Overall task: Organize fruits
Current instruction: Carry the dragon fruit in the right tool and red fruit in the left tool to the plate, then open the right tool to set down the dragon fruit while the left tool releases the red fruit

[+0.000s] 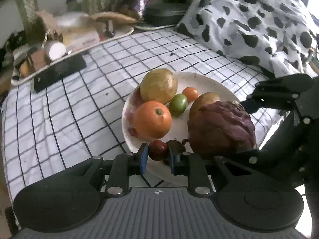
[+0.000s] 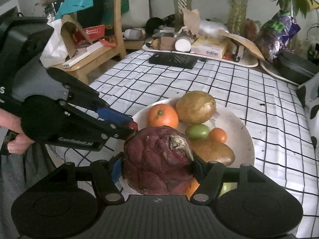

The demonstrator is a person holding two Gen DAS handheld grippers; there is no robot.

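Observation:
A white plate [image 1: 201,79] on the checked cloth holds a large yellow-green fruit [image 1: 158,85], an orange [image 1: 152,119], a small green fruit [image 1: 178,104], a small orange fruit [image 1: 190,93] and a brownish fruit [image 1: 206,100]. At the plate's near edge, my left gripper [image 1: 158,155] is shut on a small dark red fruit [image 1: 157,151]. My right gripper [image 2: 157,167] is shut on a big wrinkled purple fruit [image 2: 157,159], held over the plate's near side. The right wrist view also shows the left gripper [image 2: 132,125] coming in from the left, with the red fruit [image 2: 134,125] at its tip.
A black flat device [image 1: 59,72] lies on the cloth beyond the plate. Behind it is a cluttered white tray [image 1: 119,35]. A spotted black-and-white blanket [image 1: 249,20] is heaped at the right. A wooden chair [image 2: 111,47] stands off the far left corner.

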